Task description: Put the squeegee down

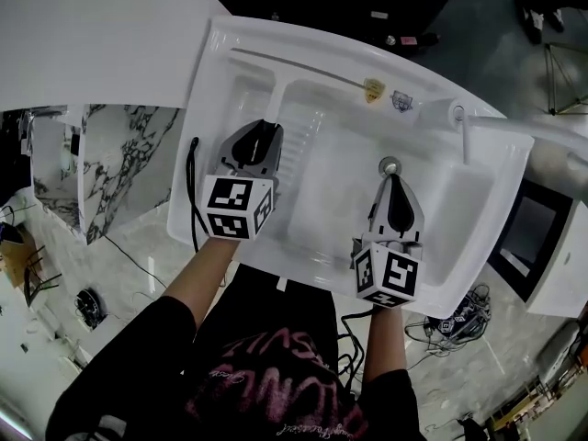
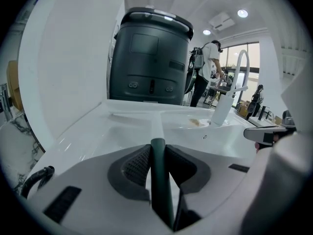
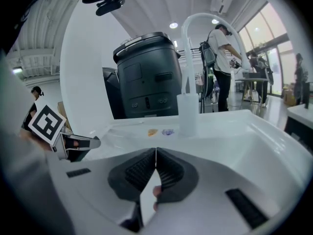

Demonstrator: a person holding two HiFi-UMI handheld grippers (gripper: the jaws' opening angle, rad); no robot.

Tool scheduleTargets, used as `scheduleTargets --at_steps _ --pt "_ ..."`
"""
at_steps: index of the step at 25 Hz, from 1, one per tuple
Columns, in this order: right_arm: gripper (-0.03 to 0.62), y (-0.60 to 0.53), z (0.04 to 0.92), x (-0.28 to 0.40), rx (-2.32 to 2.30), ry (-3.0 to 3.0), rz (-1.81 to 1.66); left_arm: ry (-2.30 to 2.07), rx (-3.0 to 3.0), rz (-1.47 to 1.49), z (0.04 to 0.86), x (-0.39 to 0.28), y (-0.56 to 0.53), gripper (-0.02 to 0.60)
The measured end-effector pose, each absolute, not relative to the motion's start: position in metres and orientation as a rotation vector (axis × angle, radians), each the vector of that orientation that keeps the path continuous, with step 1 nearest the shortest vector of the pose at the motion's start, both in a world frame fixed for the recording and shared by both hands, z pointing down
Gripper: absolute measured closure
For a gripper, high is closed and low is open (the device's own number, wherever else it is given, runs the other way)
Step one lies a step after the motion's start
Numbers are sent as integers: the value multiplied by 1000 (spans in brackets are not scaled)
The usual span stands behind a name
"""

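White left gripper (image 1: 266, 127), right gripper (image 1: 393, 178), black-white marker cubes (image 1: 237, 208), black printed shirt (image 1: 266, 379)

Two bare forearms reached forward from dark sleeves: the left forearm (image 1: 197, 278) and the right forearm (image 1: 381, 338). Each hand held a gripper topped with a marker cube. The left gripper (image 1: 267, 127), at 10 o'clock in the head view, pointed toward 12 o'clock, its jaws clamped on the squeegee (image 2: 159, 180) by its dark handle. The right gripper (image 1: 391, 178), at 4 o'clock and apart from the left, also pointed toward 12, its jaws pressed together on nothing.
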State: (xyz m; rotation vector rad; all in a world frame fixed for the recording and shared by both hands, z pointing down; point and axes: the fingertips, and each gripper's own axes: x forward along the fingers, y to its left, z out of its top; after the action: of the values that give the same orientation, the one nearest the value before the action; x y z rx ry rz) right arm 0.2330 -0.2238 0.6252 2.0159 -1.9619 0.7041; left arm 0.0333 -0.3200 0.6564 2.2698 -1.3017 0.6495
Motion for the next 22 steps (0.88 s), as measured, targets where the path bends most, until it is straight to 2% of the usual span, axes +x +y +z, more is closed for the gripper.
scheduleTargets --at_steps 22 --pt "572 -221 638 246 2025 -1922 720 -1302 2256 673 674 43 -325 488"
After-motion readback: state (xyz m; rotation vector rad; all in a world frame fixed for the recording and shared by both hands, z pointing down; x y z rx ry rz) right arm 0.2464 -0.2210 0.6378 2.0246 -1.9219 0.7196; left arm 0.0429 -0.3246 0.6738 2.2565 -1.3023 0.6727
